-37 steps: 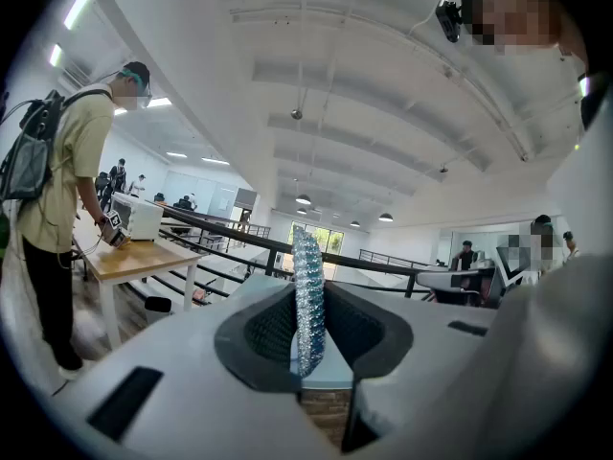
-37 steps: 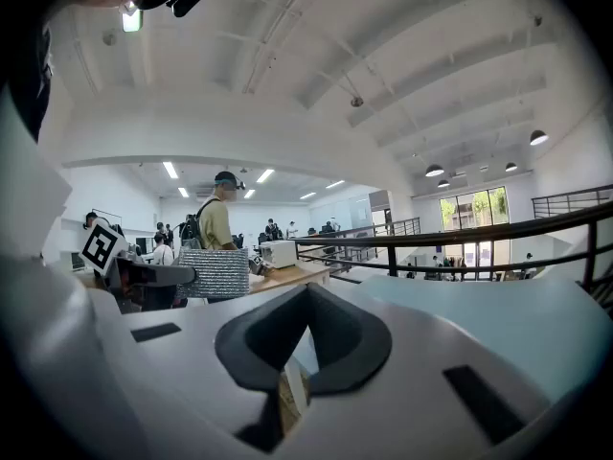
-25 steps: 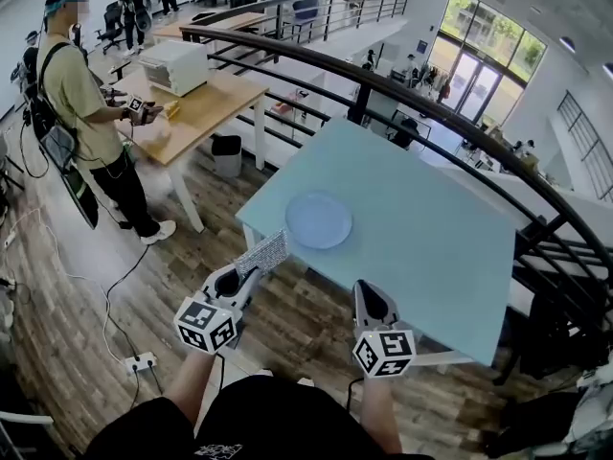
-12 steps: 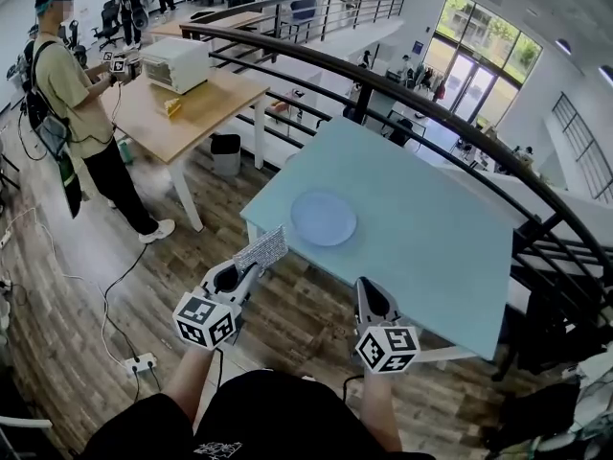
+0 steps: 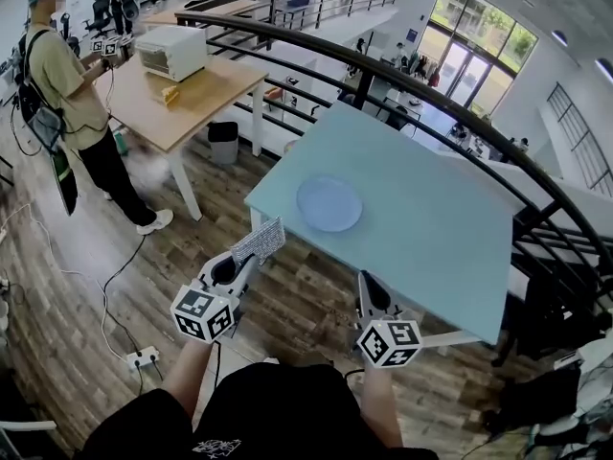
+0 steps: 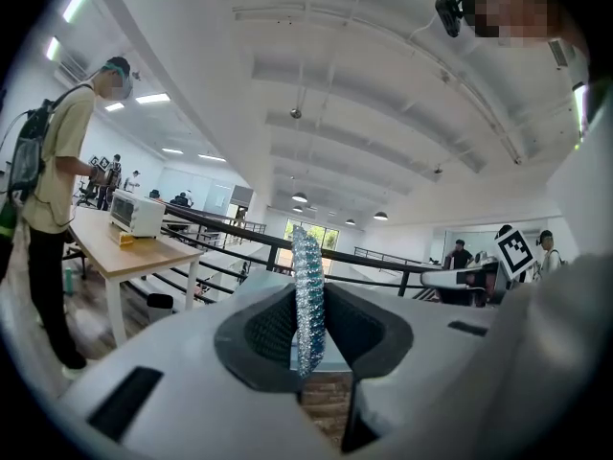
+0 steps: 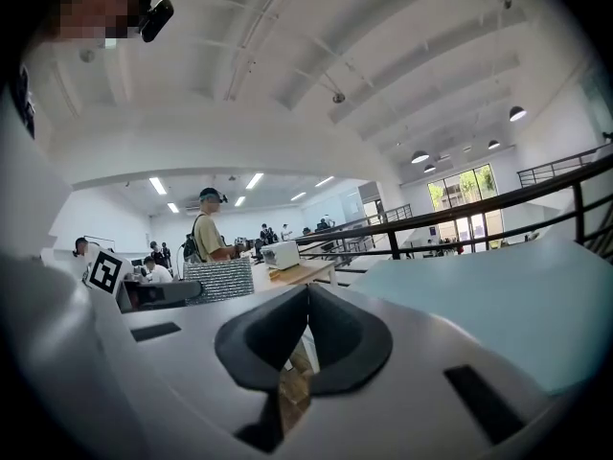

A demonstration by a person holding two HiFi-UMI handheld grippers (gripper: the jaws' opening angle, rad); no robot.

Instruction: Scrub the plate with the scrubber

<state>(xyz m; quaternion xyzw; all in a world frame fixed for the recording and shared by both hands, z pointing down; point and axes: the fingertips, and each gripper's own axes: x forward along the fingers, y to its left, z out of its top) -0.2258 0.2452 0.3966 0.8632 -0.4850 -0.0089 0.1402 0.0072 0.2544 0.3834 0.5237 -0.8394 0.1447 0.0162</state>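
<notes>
A pale blue plate [image 5: 329, 203] lies on the light teal table [image 5: 431, 228], near its left front part. My left gripper [image 5: 249, 260] is shut on a flat silvery scrubber [image 5: 259, 241] [image 6: 307, 300], held below and left of the plate, off the table's front edge. In the left gripper view the scrubber stands edge-on between the jaws. My right gripper [image 5: 367, 287] hangs in front of the table's near edge, jaws shut with nothing between them [image 7: 305, 300]. The scrubber [image 7: 218, 280] also shows at the left of the right gripper view.
A black curved railing [image 5: 450, 113] runs behind the table. At the far left a wooden table [image 5: 172, 94] carries a white oven [image 5: 172, 51]; a person [image 5: 67, 103] stands beside it. A power strip [image 5: 141, 357] and cables lie on the wooden floor at left.
Both grippers have edged forward toward the table, the left one carrying the scrubber closer to the table's front corner. The person at the left has shifted farther back.
</notes>
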